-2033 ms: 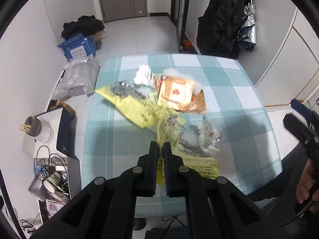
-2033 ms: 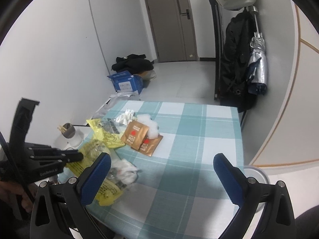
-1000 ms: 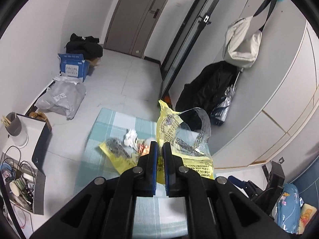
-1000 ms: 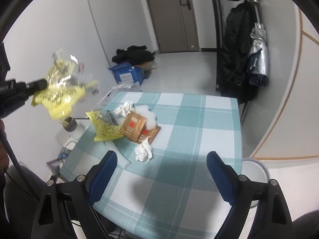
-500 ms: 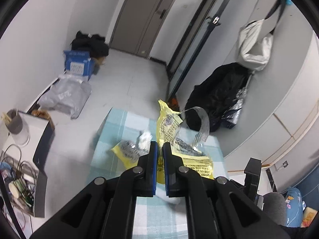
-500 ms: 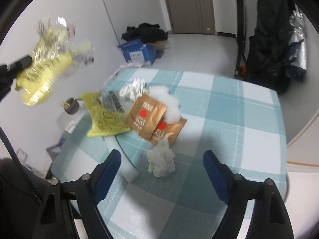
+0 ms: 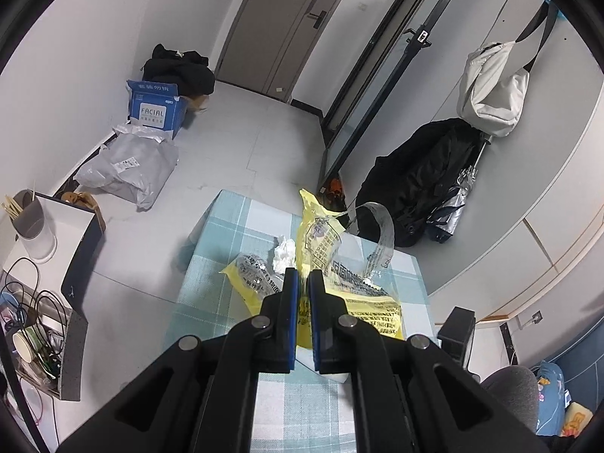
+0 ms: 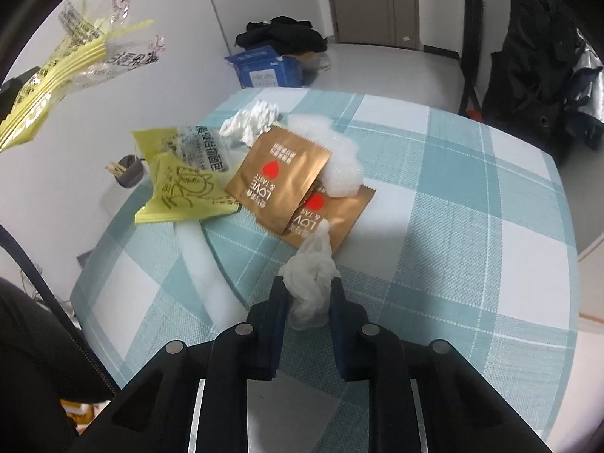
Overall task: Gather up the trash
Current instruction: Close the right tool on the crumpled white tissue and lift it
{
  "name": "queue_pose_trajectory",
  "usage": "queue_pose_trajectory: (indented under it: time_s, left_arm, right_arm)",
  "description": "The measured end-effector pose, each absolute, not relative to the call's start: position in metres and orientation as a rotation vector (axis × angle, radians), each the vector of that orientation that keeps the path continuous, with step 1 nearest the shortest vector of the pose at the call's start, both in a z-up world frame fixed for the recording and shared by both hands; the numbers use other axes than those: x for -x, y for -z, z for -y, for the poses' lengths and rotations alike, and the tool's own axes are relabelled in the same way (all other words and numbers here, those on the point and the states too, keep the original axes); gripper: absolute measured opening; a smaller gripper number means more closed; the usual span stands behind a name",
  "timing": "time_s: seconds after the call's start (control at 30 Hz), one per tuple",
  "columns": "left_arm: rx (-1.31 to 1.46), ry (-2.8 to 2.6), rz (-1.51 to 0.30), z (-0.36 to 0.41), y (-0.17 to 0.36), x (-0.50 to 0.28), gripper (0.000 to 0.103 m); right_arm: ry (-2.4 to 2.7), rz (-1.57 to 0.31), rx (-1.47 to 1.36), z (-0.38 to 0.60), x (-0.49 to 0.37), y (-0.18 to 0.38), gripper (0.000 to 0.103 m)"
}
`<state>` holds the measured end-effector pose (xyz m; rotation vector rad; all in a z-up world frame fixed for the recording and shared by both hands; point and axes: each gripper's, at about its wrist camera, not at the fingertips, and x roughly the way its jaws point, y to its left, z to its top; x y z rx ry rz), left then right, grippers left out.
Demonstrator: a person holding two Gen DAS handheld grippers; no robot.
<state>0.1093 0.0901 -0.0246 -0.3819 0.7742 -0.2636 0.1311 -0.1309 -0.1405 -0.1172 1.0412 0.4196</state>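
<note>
My left gripper (image 7: 303, 283) is shut on a yellow and clear plastic bag (image 7: 332, 260) and holds it high above the checked table (image 7: 222, 234). The bag also shows at the upper left of the right wrist view (image 8: 71, 53). My right gripper (image 8: 307, 294) is closed around a crumpled white tissue (image 8: 311, 275) on the table (image 8: 472, 226). Beyond it lie two gold snack wrappers (image 8: 281, 177), a white foam lump (image 8: 336, 158), another crumpled tissue (image 8: 251, 117), a yellow wrapper (image 8: 185, 188) and a white foam strip (image 8: 204, 260).
On the floor to the left are a blue facial-tissue box (image 7: 154, 107), a grey parcel bag (image 7: 128, 168), black clothes (image 7: 181, 68) and a white box with a cup (image 7: 34, 226). A black coat and umbrella (image 7: 426, 185) hang on the right by the door.
My right gripper has dropped toward the table and closed from wide open onto the white tissue. My left gripper still holds the yellow bag aloft, a little nearer the table.
</note>
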Motion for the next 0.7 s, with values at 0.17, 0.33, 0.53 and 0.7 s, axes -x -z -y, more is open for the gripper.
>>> queue_pose_trajectory:
  time_s: [0.17,0.33,0.53,0.7]
  left_arm:
    - [0.374,0.262,-0.77,-0.087,0.023,-0.109,0.002]
    - [0.362,0.276,-0.772,-0.08,0.021,-0.108,0.002]
    - [0.324,0.317,-0.759,-0.055,0.007,-0.108,0.002]
    - [0.292,0.369,-0.745,-0.025,-0.012,-0.109,0.002]
  right_arm:
    - [-0.433,-1.017,0.104,0.135,-0.127,0.132,0.012]
    - [-0.423,-0.988,0.077,0.149,-0.122,0.113,0.012]
    - [-0.363,-0.911,0.032,0.179,-0.115,0.067,0.012]
    - [-0.324,-0.776,0.047,0.21,-0.107,0.011,0.012]
